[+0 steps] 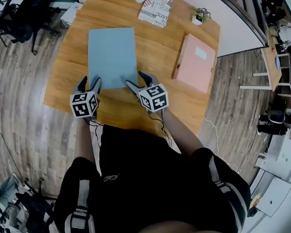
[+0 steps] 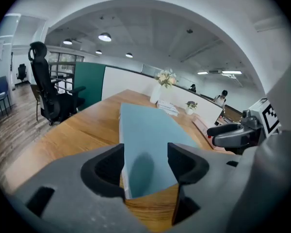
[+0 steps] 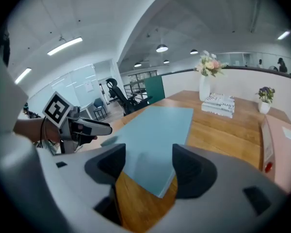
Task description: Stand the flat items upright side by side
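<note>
Blue folder (image 1: 111, 57) is laid flat on the wooden counter (image 1: 68, 81), its near edge set back from the counter's front edge, with bare wood left on both sides. At its near left corner the left claw (image 1: 90, 81) is held spread, with nothing pinched. At the near right corner the right claw (image 1: 135, 79) is likewise spread and empty. Farther back, "JUST" can be read on a book (image 1: 155, 9). Rightward, a pink case (image 1: 195, 62) is laid flat, apart. Plank flooring (image 1: 19, 110) surrounds the counter.

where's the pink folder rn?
Head view: the pink folder lies flat on the table's right side, right of the blue folder and just below the plant.
</note>
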`<state>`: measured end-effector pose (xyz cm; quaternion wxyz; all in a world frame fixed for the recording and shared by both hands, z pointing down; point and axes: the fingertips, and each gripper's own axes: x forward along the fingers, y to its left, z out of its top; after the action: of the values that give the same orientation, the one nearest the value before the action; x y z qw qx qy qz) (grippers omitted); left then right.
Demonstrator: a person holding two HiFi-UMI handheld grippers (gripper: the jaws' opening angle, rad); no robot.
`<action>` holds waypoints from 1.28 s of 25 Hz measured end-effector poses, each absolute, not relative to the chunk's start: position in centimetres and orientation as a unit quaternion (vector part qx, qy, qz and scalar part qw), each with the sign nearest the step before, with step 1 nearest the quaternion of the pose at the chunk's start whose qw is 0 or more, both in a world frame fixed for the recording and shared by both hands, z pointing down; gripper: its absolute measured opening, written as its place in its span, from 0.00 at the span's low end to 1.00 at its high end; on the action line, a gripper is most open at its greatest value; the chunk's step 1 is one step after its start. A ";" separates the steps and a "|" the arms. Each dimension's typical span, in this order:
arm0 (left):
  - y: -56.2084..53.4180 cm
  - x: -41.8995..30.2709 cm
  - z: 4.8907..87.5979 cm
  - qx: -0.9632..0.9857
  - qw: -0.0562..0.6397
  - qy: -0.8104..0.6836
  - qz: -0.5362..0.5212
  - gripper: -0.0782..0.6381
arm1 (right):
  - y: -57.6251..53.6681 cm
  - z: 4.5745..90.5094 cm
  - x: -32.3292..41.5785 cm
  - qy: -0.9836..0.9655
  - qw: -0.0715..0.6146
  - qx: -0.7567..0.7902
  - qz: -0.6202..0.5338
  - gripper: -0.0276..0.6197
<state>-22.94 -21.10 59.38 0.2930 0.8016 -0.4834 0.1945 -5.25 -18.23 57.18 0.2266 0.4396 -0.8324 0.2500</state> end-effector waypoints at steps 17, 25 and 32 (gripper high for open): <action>-17.9 -20.5 64.7 0.769 0.371 -0.488 0.180 0.57 | -17.0 64.5 -3.6 -0.791 0.233 0.444 0.351 0.54; -9.5 -17.5 64.8 0.791 0.396 -0.409 0.226 0.60 | -9.7 64.8 -0.4 -0.774 0.237 0.422 0.409 0.54; -16.7 -20.1 63.9 0.797 0.408 -0.407 0.182 0.60 | -17.2 63.9 0.1 -0.793 0.250 0.402 0.383 0.60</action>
<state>-20.14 -16.66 63.86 0.4076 0.7969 -0.4070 0.1820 0.07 -17.20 63.87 0.2500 0.4025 -0.7930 0.3830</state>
